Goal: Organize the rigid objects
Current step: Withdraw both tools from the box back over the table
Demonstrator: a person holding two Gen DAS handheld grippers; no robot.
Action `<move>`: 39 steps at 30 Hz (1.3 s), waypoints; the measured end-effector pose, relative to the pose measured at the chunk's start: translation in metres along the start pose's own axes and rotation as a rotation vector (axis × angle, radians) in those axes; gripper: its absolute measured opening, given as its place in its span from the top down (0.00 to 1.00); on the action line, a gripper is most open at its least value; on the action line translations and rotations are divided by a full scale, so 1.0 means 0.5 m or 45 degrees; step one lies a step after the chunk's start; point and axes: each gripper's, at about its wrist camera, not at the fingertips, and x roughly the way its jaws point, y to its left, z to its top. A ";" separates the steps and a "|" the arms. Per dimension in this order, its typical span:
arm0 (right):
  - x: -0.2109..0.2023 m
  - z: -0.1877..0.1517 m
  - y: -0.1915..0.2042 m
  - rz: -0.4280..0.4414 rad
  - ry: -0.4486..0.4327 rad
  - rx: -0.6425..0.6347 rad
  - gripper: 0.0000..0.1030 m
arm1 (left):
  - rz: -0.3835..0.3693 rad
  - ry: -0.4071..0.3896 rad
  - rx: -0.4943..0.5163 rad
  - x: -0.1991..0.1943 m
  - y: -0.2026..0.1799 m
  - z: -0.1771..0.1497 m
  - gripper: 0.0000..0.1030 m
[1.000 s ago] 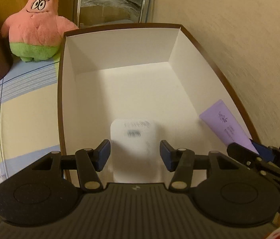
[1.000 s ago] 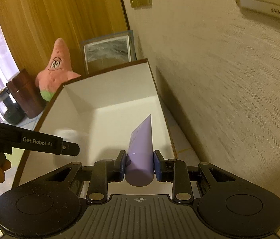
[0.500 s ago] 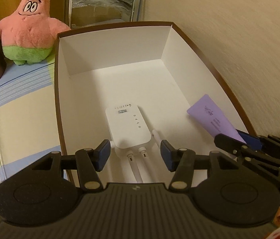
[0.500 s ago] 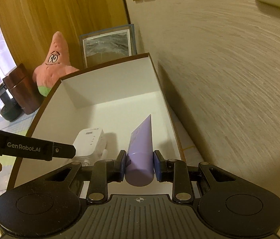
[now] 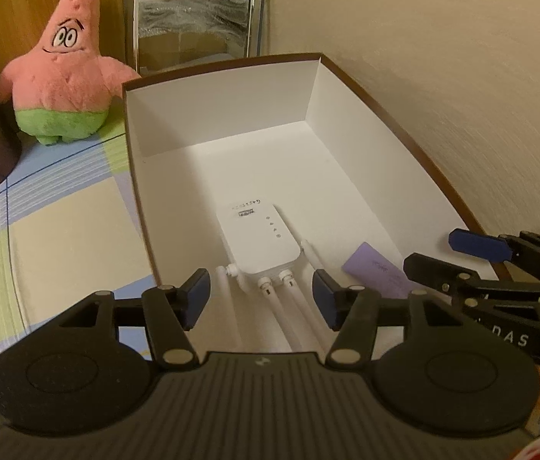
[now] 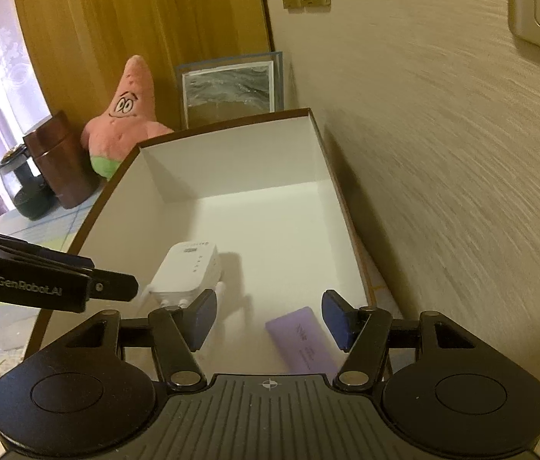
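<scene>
White router [image 5: 260, 237] and purple tube [image 6: 300, 339] both lie flat on the floor of the white box [image 5: 228, 88], router near its middle, tube just beside its right wall. Left gripper [image 5: 260, 293] and right gripper [image 6: 268, 320] hover over the box's near end, fingers spread, holding nothing. Risk: a low withdrawal could snag the router's antennas and drag it. Legible: "GenRobot.AI", "DAS" on the grippers; router label unreadable.

Bare far half of box [image 5: 231, 88]; router [image 5: 260, 237] and tube [image 6: 302, 339] at near end.
</scene>
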 end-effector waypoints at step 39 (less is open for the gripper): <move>-0.186 -0.119 0.180 0.134 -0.022 0.048 0.43 | 0.059 -0.175 -0.167 -0.327 0.182 -0.280 0.44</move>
